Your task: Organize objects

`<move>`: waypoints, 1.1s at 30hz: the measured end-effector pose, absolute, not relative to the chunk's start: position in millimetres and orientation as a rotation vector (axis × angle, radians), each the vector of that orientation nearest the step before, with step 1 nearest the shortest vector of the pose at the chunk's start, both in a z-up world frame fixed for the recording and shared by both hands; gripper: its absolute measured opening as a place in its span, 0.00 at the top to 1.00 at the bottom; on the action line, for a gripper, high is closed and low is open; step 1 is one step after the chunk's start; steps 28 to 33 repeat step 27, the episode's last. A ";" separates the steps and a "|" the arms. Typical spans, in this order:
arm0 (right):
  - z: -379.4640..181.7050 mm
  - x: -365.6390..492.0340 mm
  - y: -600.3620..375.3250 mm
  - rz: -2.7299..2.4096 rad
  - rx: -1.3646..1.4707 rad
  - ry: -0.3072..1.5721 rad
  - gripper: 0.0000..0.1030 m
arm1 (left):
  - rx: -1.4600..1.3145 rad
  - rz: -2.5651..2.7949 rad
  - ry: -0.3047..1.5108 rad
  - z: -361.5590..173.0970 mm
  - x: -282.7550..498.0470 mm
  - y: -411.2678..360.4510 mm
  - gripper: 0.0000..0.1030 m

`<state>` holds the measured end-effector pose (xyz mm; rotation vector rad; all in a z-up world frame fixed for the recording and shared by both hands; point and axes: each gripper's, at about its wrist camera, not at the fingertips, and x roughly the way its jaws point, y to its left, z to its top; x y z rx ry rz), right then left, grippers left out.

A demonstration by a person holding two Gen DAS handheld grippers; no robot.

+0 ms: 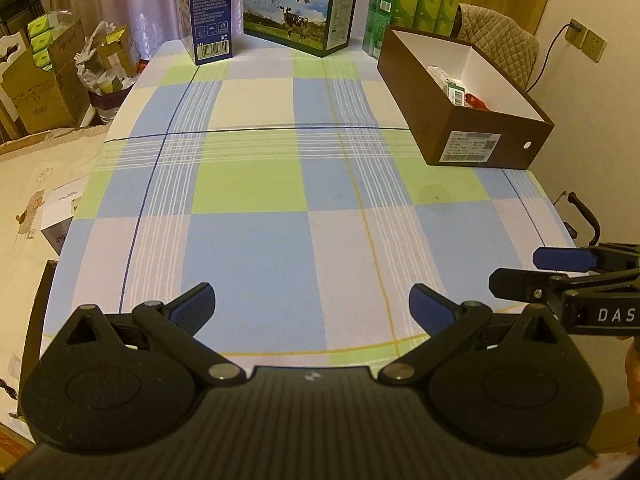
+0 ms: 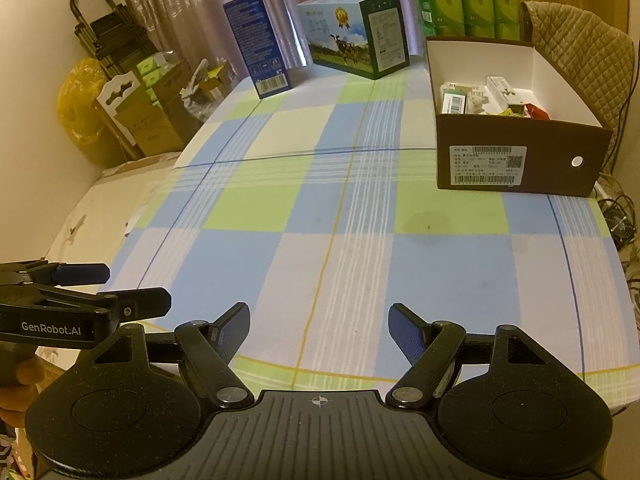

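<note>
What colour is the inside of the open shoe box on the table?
White inside; the shoe box is dark brown outside. The right wrist view shows it best.

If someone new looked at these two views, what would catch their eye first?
Probably the brown open box at the table's far right, with small packages inside. Next, the milk carton with a cow picture standing at the far edge. Both grippers, left and right, hang open and empty.

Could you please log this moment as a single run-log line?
left gripper: open, empty | right gripper: open, empty | brown box: holds small packages | checked tablecloth: bare in the middle
</note>
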<state>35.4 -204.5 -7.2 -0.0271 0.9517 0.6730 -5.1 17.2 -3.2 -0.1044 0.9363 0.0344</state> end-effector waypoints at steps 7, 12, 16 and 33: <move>-9.0 34.2 -206.0 0.676 -0.025 0.958 0.29 | -0.104 0.036 0.942 -4.0 -4.8 13.2 0.01; -10.6 34.1 -207.4 0.675 -0.021 0.967 0.29 | -0.104 0.037 0.947 -4.7 -3.5 10.7 0.01; -12.6 34.6 -207.5 0.673 -0.021 0.975 0.29 | -0.105 0.038 0.954 -7.1 -2.4 9.6 0.01; -14.7 44.9 -211.2 0.666 -0.018 0.986 0.29 | -0.107 0.037 0.962 -9.4 9.6 4.2 0.01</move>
